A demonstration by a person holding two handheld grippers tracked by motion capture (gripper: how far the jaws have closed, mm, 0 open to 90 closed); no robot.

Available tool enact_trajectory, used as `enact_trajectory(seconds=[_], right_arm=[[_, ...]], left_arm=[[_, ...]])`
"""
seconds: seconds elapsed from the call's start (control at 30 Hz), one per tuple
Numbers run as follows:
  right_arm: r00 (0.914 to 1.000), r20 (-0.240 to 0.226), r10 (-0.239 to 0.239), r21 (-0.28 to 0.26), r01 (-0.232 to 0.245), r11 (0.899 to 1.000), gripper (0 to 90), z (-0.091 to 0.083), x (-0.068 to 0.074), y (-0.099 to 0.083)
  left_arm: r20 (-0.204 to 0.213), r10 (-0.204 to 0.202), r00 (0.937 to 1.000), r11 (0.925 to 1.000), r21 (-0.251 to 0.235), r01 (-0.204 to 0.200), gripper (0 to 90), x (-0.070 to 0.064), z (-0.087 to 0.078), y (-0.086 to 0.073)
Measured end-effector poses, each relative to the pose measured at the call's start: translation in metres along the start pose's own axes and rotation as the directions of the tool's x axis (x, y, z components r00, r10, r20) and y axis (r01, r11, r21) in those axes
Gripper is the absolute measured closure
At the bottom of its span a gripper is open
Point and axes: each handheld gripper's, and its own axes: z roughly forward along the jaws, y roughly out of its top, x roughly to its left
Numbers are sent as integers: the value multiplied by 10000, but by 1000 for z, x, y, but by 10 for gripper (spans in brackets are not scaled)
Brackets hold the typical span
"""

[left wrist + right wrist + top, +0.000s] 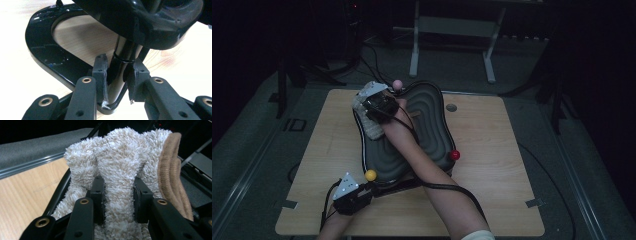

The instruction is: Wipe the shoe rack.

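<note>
Our right gripper [118,197] has its jaws pinched on a fold of a fluffy cream towel [120,162], which has a tan ribbed edge running down its right side in the right gripper view; in the high view that gripper [379,106] sits over the far left part of the tray, with the towel [364,117] draped across the tray's left rim. Our left gripper [117,82] is pressed against a glossy black post [122,65] of the stand, one jaw on each side of it. From largest down, we see the wooden table [492,165], then the dark wavy tray [432,120] lying across its middle, then the black stand [47,50] under it. Smaller still are three balls at the tray's corners: a yellow ball [370,175] near our left gripper [352,192], a red ball [454,154] and a pink ball [397,84]. We find no readable writing or brand marks anywhere.
</note>
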Motion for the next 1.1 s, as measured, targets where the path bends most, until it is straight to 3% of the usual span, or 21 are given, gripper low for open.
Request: enact_trajectory(seconds=[0.33,0.63,0.83,1.1], right_arm=[[9995,-228,-226,61,228,9997,675,-15,13,-26],[9961,-765,-442,39,446,9990,675,-33,30,-57],[9892,-1265,-739,121,760,9970,675,-44,42,-75],[9811,-1595,-1099,193,1144,9932,676,-53,56,-90]], left_arm=[[-26,18,10000,10000,18,-18,711,0,0,0],[-54,43,10000,10000,25,-43,712,-1,0,0],[-81,80,9999,10000,42,-79,713,-1,0,0],[-111,88,9999,9999,56,-88,713,-1,0,1]])
